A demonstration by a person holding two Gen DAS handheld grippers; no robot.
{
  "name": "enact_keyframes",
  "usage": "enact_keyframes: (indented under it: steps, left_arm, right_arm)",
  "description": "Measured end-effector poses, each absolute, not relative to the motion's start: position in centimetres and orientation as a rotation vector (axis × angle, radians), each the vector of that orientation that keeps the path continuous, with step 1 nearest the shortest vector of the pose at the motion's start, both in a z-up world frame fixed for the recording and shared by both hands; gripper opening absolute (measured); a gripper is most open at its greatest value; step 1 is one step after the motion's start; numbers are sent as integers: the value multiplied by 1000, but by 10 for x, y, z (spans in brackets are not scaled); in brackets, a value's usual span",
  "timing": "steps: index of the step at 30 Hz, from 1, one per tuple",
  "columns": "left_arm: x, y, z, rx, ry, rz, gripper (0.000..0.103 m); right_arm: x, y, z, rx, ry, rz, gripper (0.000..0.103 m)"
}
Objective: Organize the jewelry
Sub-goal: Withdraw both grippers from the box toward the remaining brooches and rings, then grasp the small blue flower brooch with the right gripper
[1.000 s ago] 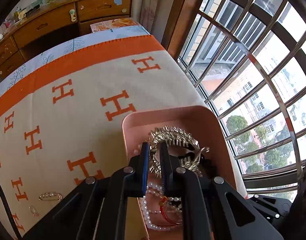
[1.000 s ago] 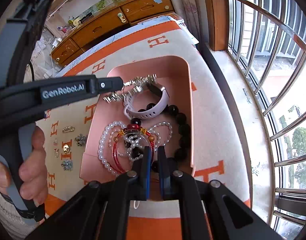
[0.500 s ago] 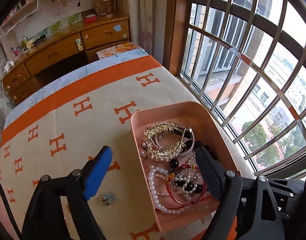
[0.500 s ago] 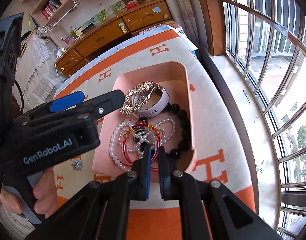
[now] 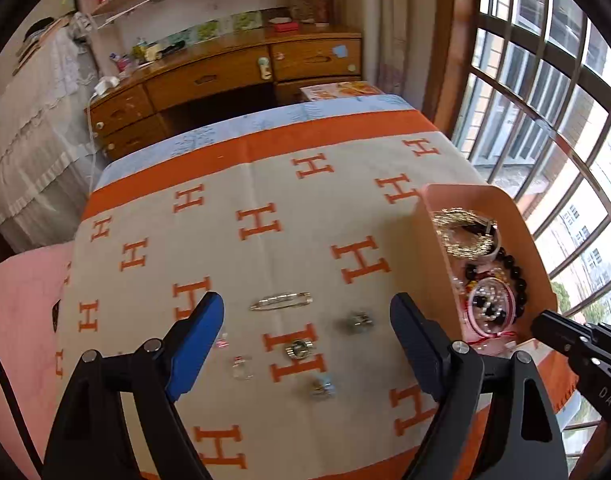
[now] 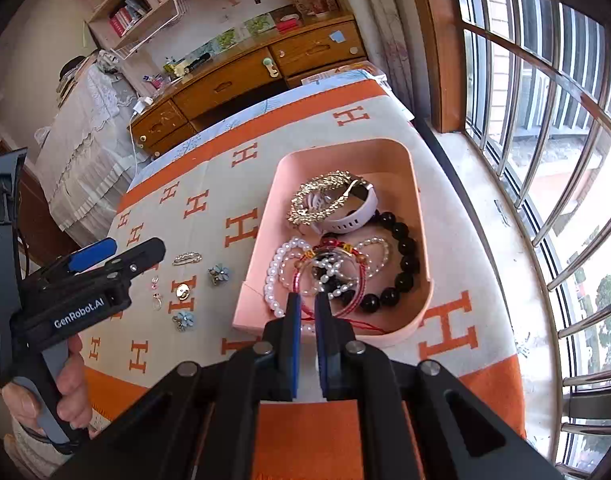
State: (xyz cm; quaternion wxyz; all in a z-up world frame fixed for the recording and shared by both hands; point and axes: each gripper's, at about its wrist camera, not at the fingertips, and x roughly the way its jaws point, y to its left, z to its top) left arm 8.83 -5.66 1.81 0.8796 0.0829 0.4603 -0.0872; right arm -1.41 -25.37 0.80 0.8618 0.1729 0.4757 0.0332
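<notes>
The left gripper [image 5: 305, 320], jaws spread wide and holding nothing, hovers over the cream blanket with orange H letters [image 5: 265, 184]. Between its fingers lie loose pieces: a slim silver pearl hair clip [image 5: 280, 301], a round gold brooch [image 5: 298, 349] and a pale blue flower earring [image 5: 322, 386]. Right of them sits the pink rectangular tray [image 6: 413, 168], containing a gold leaf hair clip [image 6: 319, 196], white watch [image 6: 355, 216], white pearl bracelet [image 6: 275, 272] and black bead bracelet [image 6: 405, 256]. The right gripper [image 6: 307, 304], jaws narrow, nearly closed, with nothing visible between them, hangs over the tray's near edge.
</notes>
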Motion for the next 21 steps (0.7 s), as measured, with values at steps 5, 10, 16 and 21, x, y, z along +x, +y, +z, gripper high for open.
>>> enact_keyframes:
  steps: [5, 10, 16, 21]
  left_arm:
    - [90, 13, 29, 83, 961, -61, 84]
    - [83, 57, 25, 70, 956, 7, 84]
    - [79, 77, 0, 98, 999, 17, 84]
    - [75, 71, -20, 89, 1072, -67, 84]
  right_arm:
    - [-8, -229, 18, 317, 1001, 141, 7]
    - [3, -195, 21, 269, 1029, 225, 7]
    - [23, -158, 11, 195, 1090, 277, 7]
    - [50, -146, -3, 146, 1148, 282, 7]
